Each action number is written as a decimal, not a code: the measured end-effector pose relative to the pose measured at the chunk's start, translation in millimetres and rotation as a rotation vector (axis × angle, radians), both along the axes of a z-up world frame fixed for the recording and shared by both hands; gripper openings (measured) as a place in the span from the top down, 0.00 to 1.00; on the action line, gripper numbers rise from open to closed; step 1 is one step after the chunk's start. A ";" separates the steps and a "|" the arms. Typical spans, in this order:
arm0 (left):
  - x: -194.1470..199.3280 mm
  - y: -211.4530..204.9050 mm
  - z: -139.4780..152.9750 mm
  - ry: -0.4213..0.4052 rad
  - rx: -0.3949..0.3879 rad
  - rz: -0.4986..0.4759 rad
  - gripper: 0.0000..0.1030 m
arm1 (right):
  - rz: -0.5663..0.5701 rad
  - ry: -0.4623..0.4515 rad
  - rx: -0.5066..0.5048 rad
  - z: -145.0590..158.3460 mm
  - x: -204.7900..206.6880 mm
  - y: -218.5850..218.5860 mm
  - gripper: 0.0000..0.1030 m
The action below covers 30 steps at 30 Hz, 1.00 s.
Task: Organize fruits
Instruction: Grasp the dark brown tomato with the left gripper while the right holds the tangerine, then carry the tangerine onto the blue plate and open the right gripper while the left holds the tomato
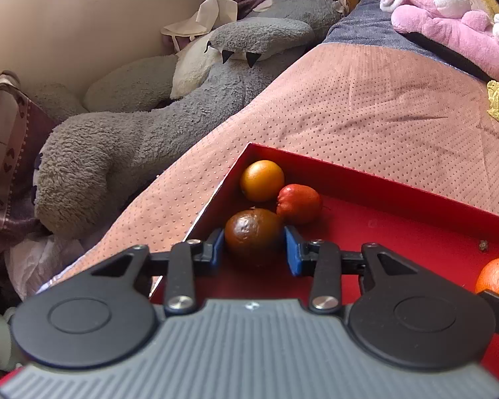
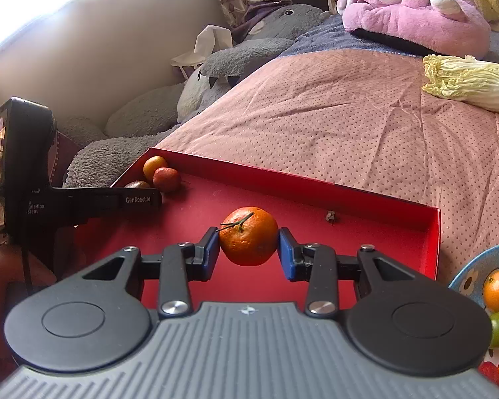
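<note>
Red tray (image 2: 430, 232), shallow and open-topped, lay on the pink dotted bedcover. In its far left corner sat three fruits close together: an orange-yellow round fruit (image 1: 262, 180) deepest in the corner, a red wrinkled fruit (image 1: 298, 203) touching it, and a dark brown glossy fruit (image 1: 252, 231) nearest. A stemmed mandarin (image 2: 249, 235) was mid-tray, well apart from the cluster.
</note>
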<state>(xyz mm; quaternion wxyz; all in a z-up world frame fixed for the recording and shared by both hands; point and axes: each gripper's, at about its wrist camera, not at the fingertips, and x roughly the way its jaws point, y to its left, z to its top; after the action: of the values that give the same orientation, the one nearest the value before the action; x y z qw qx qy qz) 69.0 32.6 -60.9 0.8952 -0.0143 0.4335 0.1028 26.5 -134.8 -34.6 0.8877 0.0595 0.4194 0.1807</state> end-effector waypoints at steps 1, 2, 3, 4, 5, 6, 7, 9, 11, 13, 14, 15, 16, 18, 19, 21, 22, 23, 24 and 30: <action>-0.7 1.8 0.6 0.001 -0.021 0.003 0.61 | 0.001 -0.002 -0.001 1.0 -2.6 0.1 0.58; -2.0 3.2 1.3 0.001 -0.038 0.005 0.61 | 0.002 -0.004 -0.002 2.0 -5.2 0.0 0.58; -3.6 3.9 2.0 0.001 -0.051 0.005 0.61 | 0.002 -0.006 -0.004 3.1 -8.2 0.1 0.58; -5.1 4.3 2.3 0.002 -0.059 0.003 0.61 | 0.002 -0.007 -0.007 3.8 -11.0 -0.3 0.58; -7.1 4.4 3.0 0.002 -0.069 0.001 0.61 | 0.001 -0.009 -0.008 4.3 -13.9 -1.1 0.58; -8.8 4.5 3.4 0.001 -0.076 0.000 0.61 | 0.001 -0.008 -0.008 4.7 -16.4 -2.0 0.58; -10.5 4.4 3.8 0.000 -0.082 -0.003 0.61 | -0.001 -0.007 -0.008 4.7 -18.9 -2.8 0.58; -14.6 3.5 5.0 -0.003 -0.084 -0.012 0.61 | -0.005 -0.004 -0.010 4.6 -24.3 -5.3 0.58; -18.6 1.1 5.6 -0.006 -0.085 -0.024 0.61 | -0.008 -0.003 -0.010 5.0 -30.0 -7.3 0.58; -21.9 -1.6 6.2 -0.010 -0.086 -0.036 0.61 | -0.008 -0.003 -0.014 5.6 -35.5 -8.8 0.58; -24.1 -3.5 6.8 -0.012 -0.086 -0.043 0.61 | -0.008 -0.002 -0.016 6.0 -37.8 -9.4 0.58; -25.7 -4.6 7.1 -0.014 -0.087 -0.051 0.61 | -0.007 -0.002 -0.018 6.5 -40.1 -10.1 0.58; -27.3 -6.4 7.5 -0.017 -0.087 -0.059 0.61 | -0.006 -0.003 -0.020 7.2 -42.4 -10.4 0.58; -30.8 -10.4 8.5 -0.024 -0.082 -0.080 0.61 | -0.005 -0.005 -0.024 8.9 -46.8 -11.0 0.58; -32.7 -12.5 9.1 -0.028 -0.081 -0.090 0.61 | -0.004 -0.007 -0.024 9.8 -48.6 -11.3 0.58; -36.3 -16.3 10.1 -0.034 -0.077 -0.109 0.61 | -0.004 -0.011 -0.025 12.1 -52.0 -11.5 0.58; -37.8 -17.5 10.5 -0.036 -0.076 -0.116 0.61 | -0.004 -0.013 -0.026 13.1 -53.8 -11.7 0.58; -39.1 -18.5 10.9 -0.037 -0.076 -0.122 0.61 | -0.004 -0.015 -0.027 14.1 -55.7 -11.8 0.58; -40.8 -19.5 11.4 -0.039 -0.078 -0.126 0.61 | -0.004 -0.017 -0.028 14.7 -57.5 -12.3 0.58; -49.7 -23.8 14.6 -0.053 -0.074 -0.146 0.61 | -0.006 -0.021 -0.036 17.1 -69.1 -16.2 0.58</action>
<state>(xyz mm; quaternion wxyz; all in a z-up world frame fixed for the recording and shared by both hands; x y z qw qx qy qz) 19.4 8.8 -46.4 0.9104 -0.0185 0.4129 0.0210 -42.6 -151.0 -17.5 0.8935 0.0429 0.4132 0.1708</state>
